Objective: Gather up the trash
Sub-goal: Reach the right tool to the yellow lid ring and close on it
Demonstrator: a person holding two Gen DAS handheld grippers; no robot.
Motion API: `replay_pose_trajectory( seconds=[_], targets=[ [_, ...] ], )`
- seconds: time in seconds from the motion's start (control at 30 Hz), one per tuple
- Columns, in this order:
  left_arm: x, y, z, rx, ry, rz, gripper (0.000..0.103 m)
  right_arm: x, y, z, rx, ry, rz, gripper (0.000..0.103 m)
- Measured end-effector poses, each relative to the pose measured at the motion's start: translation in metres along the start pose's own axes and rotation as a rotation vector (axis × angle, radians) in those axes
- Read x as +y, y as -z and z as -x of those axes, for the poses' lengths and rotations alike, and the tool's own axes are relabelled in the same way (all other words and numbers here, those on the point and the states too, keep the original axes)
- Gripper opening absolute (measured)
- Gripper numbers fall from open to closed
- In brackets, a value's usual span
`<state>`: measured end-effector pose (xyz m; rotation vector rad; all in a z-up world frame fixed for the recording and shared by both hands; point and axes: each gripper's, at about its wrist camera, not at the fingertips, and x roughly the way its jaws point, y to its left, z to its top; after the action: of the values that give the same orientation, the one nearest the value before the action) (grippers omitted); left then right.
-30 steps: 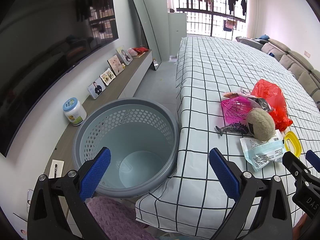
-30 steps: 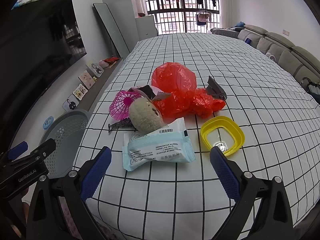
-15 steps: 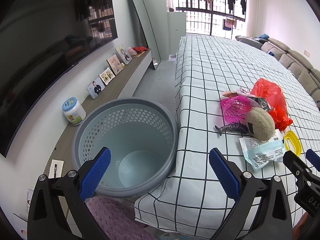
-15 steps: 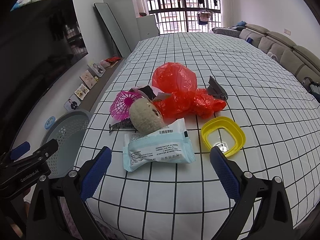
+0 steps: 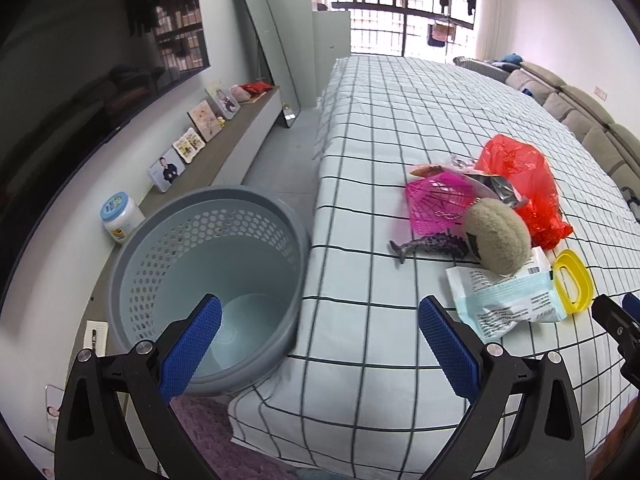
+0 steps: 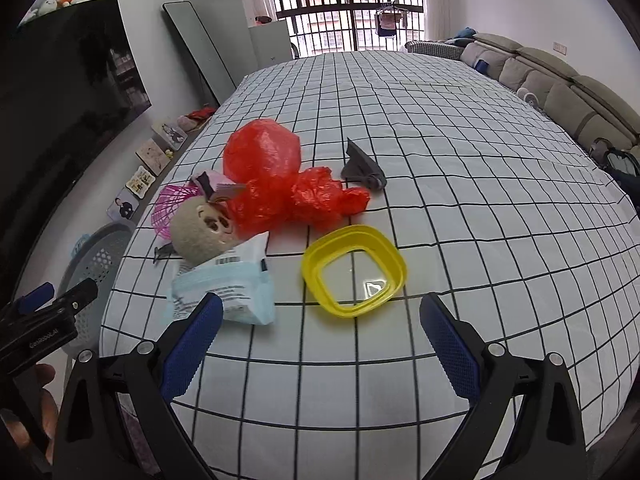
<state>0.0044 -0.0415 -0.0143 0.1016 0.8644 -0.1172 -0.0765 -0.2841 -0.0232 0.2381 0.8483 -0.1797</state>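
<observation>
A pile of items lies on the checked bedspread [image 6: 460,184]: a red plastic bag [image 6: 276,176], a pale blue wipes packet [image 6: 228,288], a yellow lid [image 6: 354,270], a pink mesh basket [image 6: 172,204], a round beige plush [image 6: 200,232], a small dark toy [image 5: 430,245] and a grey scrap [image 6: 362,166]. An empty grey laundry basket [image 5: 208,280] stands beside the bed. My left gripper [image 5: 318,344] is open over the basket's near rim and the bed edge. My right gripper [image 6: 320,340] is open just short of the packet and lid, holding nothing.
A low shelf [image 5: 224,148] along the left wall carries photo frames and a white jar [image 5: 120,216]. A tall mirror [image 5: 268,48] leans at the far wall. A sofa [image 6: 560,84] runs along the right. A purple rug [image 5: 208,436] lies below the basket.
My right gripper has moved forward, closer to the packet and yellow lid. My left gripper has shifted slightly right toward the bed. Both stay open.
</observation>
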Motion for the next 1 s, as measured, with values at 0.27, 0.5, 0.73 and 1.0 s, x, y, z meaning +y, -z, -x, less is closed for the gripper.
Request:
replay_pose_trajectory(
  seconds=[0.27,0.5,0.73,1.0],
  targets=[
    [-0.027,-0.001,-0.011,0.029,0.041,-0.040,0.097,-0.030,-0.012,-0.030,0.092,-0.025,0.024,0.094],
    [-0.045,-0.002,-0.011,0.037,0.062,-0.057,0.097,-0.035,-0.023,-0.059,0.148,-0.060,0.086,0.094],
    [-0.058,0.001,-0.011,0.046,0.069,-0.071,0.097,-0.033,-0.026,-0.080,0.197,-0.098,0.123,0.094],
    [-0.064,0.001,-0.010,0.054,0.067,-0.073,0.097,-0.027,-0.025,-0.085,0.193,-0.086,0.190,0.087]
  ],
)
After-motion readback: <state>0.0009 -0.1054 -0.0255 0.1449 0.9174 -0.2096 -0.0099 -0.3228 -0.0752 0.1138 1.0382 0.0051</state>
